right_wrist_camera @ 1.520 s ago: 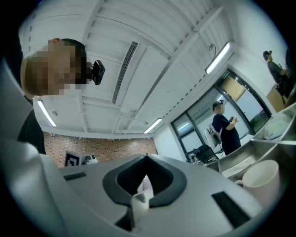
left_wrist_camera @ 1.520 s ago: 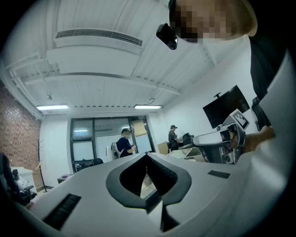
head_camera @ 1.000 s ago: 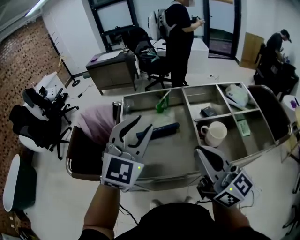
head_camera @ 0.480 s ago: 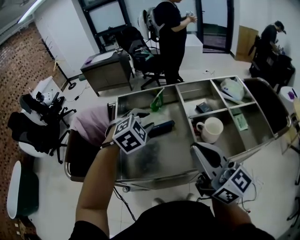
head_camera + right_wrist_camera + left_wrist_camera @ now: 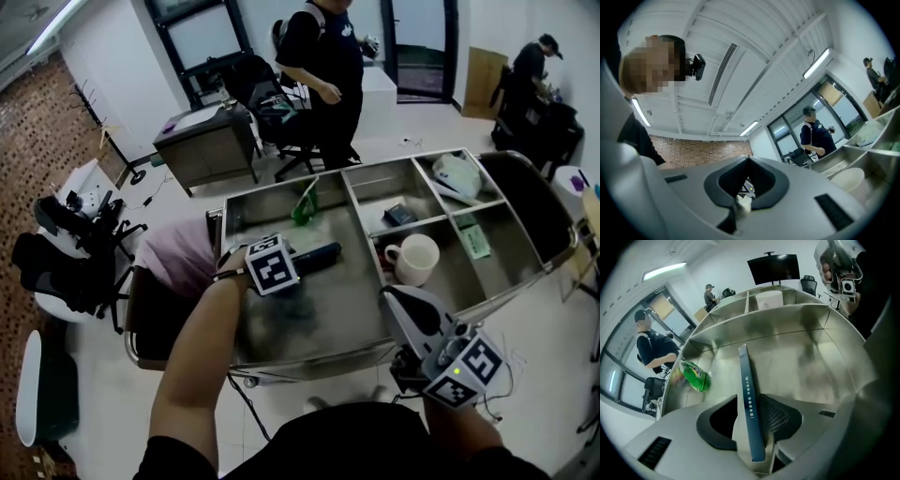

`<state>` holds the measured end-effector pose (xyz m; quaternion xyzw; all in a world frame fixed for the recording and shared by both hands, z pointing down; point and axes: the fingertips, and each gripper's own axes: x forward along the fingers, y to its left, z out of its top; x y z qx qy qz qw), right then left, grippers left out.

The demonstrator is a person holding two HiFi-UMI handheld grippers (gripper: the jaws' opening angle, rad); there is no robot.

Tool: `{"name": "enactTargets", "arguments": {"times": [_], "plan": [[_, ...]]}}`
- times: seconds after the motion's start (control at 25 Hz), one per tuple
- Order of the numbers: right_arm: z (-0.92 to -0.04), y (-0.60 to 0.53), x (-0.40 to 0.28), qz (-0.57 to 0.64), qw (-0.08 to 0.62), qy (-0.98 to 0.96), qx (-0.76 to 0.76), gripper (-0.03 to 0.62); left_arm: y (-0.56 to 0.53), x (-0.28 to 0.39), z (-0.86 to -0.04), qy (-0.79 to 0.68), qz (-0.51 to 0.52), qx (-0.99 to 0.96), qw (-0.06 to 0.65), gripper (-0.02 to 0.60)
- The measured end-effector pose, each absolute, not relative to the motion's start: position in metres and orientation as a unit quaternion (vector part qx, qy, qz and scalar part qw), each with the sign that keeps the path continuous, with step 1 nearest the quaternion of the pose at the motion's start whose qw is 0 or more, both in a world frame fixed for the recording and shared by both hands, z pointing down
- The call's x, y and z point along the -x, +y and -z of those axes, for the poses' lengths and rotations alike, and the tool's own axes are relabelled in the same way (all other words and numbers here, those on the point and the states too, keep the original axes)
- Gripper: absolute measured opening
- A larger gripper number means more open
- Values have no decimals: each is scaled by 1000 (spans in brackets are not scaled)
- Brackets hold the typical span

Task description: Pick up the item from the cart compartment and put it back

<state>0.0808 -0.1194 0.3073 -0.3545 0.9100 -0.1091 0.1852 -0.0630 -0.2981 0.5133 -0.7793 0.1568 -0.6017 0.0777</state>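
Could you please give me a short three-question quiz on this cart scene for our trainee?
1. Multiple choice: what stands between the left gripper's jaws?
A. a green packet
B. a dark blue box
C. a white bag
2. True or false: the white mug sits in a different compartment from the dark blue box.
3. Fill in: the right gripper's jaws are ____, with nothing between them.

Key: 1 B; 2 true; 3 together.
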Motion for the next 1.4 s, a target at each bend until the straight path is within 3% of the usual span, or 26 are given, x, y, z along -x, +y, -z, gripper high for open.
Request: {"name": "enactTargets", "arguments": {"times": [0.16, 0.28, 0.72, 1.0, 1.4], "plan": [[-308, -120, -84, 108, 186, 909, 358, 20, -302, 70, -533, 158, 616, 769, 60, 148], [-308, -120, -86, 109, 185, 908, 360, 20, -302, 74, -535, 172, 613, 770, 40, 86], [-310, -120, -83, 114, 186, 909, 355, 20, -311, 73, -513, 228, 573, 786, 38, 78], [-313, -119, -74, 118, 182, 913, 346, 20, -308, 63, -431, 349, 348, 869, -34, 78], [-315, -123, -56, 108, 177, 920, 332, 20, -222, 95, -339, 461, 43, 883, -74, 77]]}}
